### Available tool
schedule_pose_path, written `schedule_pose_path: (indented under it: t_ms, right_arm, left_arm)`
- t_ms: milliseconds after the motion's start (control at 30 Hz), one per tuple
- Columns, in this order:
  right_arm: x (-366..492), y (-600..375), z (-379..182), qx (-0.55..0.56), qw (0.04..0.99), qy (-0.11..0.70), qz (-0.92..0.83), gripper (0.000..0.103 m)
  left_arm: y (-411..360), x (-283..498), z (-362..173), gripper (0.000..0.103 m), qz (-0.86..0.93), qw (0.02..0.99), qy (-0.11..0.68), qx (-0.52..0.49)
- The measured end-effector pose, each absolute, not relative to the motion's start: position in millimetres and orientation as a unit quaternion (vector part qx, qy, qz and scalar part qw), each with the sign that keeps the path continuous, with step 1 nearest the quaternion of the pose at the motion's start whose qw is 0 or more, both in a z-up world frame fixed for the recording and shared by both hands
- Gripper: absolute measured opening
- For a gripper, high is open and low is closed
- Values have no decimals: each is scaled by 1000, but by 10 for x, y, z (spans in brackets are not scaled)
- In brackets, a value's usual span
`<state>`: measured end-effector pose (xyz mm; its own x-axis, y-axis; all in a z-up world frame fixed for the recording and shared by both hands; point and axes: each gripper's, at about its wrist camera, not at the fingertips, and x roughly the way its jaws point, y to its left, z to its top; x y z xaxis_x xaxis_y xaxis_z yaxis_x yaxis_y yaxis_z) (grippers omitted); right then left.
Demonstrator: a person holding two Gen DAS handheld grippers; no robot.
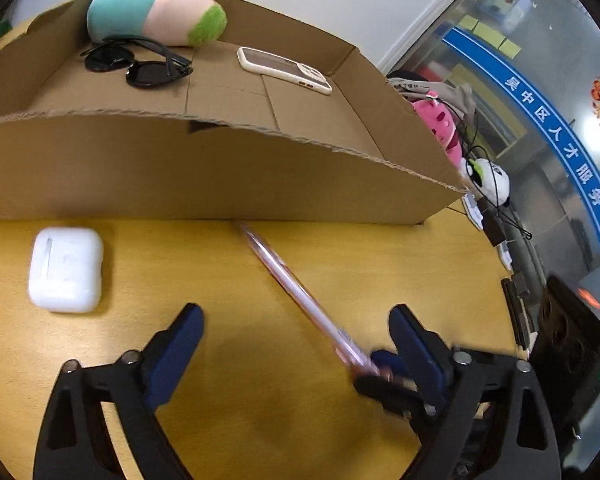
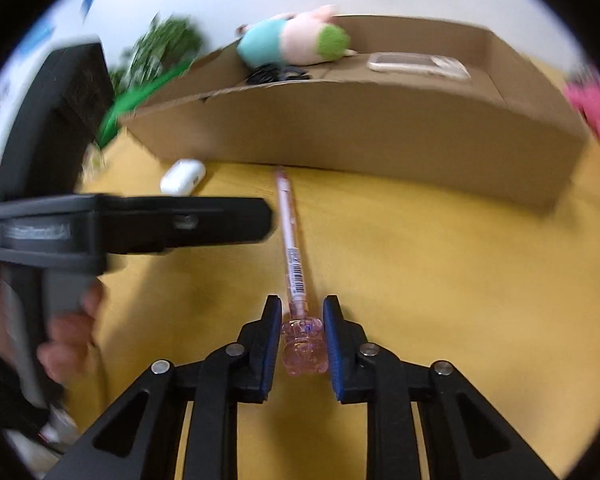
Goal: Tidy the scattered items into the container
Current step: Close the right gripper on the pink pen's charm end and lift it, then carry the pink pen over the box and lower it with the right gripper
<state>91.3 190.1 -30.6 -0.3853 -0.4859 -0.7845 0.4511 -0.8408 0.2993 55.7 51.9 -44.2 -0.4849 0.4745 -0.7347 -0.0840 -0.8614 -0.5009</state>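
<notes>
On the yellow table [image 2: 420, 264], just in front of the cardboard box [image 2: 380, 132], lies a pink pen [image 2: 290, 240] with its tip near the box wall. Its chunky clear end sits clamped between the pads of the right gripper [image 2: 302, 344], which is closed on it. Beside it the left gripper [image 1: 296, 336] hangs above the table with its jaws spread wide and nothing between them. A white earbud case [image 1: 66, 270] rests near the box. Inside the box are a plush toy [image 1: 152, 8], sunglasses [image 1: 140, 62] and a phone [image 1: 284, 70].

Black hand-held gripper [image 2: 302, 344], blue pads [image 2: 332, 344], silver screws
</notes>
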Motion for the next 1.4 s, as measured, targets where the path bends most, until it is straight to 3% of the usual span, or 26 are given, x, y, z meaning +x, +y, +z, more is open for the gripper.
schedule_pose_path:
  t_ms: [33, 100, 133, 200, 267, 500, 833, 1133, 1400]
  right_arm:
    - [941, 1951, -322, 479, 284, -49, -829, 20]
    - [992, 2026, -347, 474, 298, -102, -822, 20]
    - [1024, 2044, -357, 472, 309, -125, -816, 20]
    - [1092, 2019, -339, 463, 325, -140, -813, 20]
    - [1157, 1966, -311, 457, 330, -131, -815, 20]
    - [1227, 1818, -372, 476, 339, -115, -803, 20]
    - [1200, 1812, 105, 426, 349, -111, -827, 20]
    - [791, 1708, 698, 368, 338, -85, -862, 20]
    - [228, 1451, 940, 364, 336, -55, -867, 19]
  left_arm:
    - [557, 540, -450, 84, 832, 177, -211, -482]
    - [630, 511, -483, 60, 818, 197, -227, -491]
    - [670, 502, -508, 53, 812, 203, -231, -496]
    - [712, 496, -545, 23, 807, 203, -230, -505]
    - [695, 515, -561, 14, 808, 193, -233, -505]
    - [666, 636, -240, 9, 837, 187, -209, -470]
    - [675, 409, 402, 9, 857, 199, -174, -442]
    - [693, -125, 1001, 9, 875, 217, -150, -406]
    - [503, -867, 1048, 10, 873, 206, -137, -422]
